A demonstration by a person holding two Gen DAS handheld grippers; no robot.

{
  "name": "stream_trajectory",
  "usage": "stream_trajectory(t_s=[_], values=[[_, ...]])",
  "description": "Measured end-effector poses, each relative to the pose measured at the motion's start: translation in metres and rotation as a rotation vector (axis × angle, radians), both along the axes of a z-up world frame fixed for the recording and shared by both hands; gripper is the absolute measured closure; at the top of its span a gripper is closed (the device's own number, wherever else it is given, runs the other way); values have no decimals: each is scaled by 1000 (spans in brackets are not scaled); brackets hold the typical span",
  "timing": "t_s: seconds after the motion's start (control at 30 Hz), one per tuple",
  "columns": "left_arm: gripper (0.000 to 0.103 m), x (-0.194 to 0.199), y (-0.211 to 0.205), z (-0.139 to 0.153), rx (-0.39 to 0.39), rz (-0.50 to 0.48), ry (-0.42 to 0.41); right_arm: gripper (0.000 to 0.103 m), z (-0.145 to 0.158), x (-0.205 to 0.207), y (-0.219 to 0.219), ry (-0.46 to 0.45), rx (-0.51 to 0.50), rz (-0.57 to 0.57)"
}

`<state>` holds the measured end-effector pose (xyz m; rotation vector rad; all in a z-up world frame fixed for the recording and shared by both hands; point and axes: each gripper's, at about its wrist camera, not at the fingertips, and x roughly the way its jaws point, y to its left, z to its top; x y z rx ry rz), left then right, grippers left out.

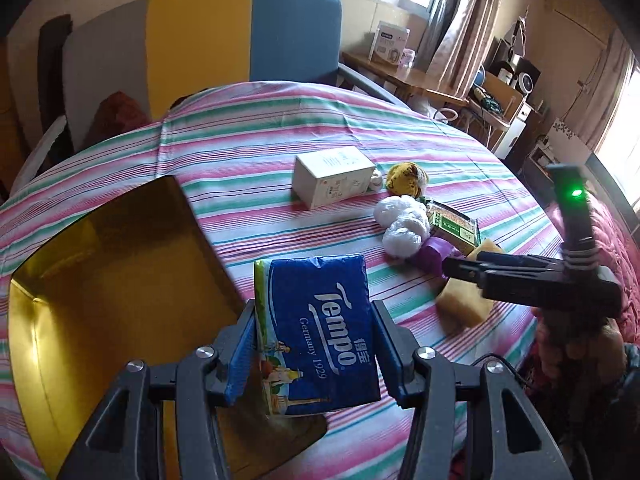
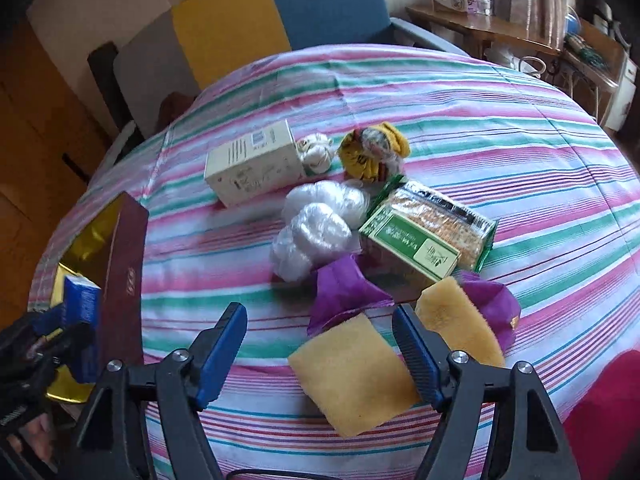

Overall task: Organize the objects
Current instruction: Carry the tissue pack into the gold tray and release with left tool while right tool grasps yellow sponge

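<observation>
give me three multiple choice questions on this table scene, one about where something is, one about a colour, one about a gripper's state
1. Where is the gold-lined box relative to the pile of small items?
A. left of it
B. right of it
C. on top of it

2. What colour is the crumpled bag beside the sponges?
A. orange
B. purple
C. black

3. What is the left gripper doing?
A. hanging open and empty
B. gripping the blue tissue pack
C. gripping a sponge

Answers
1. A: in both views the box sits at the left edge of the striped cloth, with the pile to its right.
2. B: the bag shows purple next to the near yellow sponge.
3. B: both pads press the sides of the Tempo pack, held above the cloth near the box.
</observation>
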<state>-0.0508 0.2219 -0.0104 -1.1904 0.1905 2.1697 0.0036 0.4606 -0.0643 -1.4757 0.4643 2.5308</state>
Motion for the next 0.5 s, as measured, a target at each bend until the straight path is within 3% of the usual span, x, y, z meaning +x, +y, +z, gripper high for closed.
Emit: stream_trajectory(t_s=[0.17,0.3,0.37,0.4,0.5], values=[[49,-7,-54,1,8,67,1,19,-15,-7,-5,-131,120,-5],[49,-30,-108,-4,-15,172,0,19,-28,-11,-13,-214,200,19],[49,-49,-138,-12,-30,246,-10,24,-38,-14,-14,-270,217,29],[49,-59,-153,-17,-43,283,-19,34,-41,-15,-14,-285,234,30],[49,-86,-186,-31,-65,359,-55,40,-40,-16,-12,-275,237,33]])
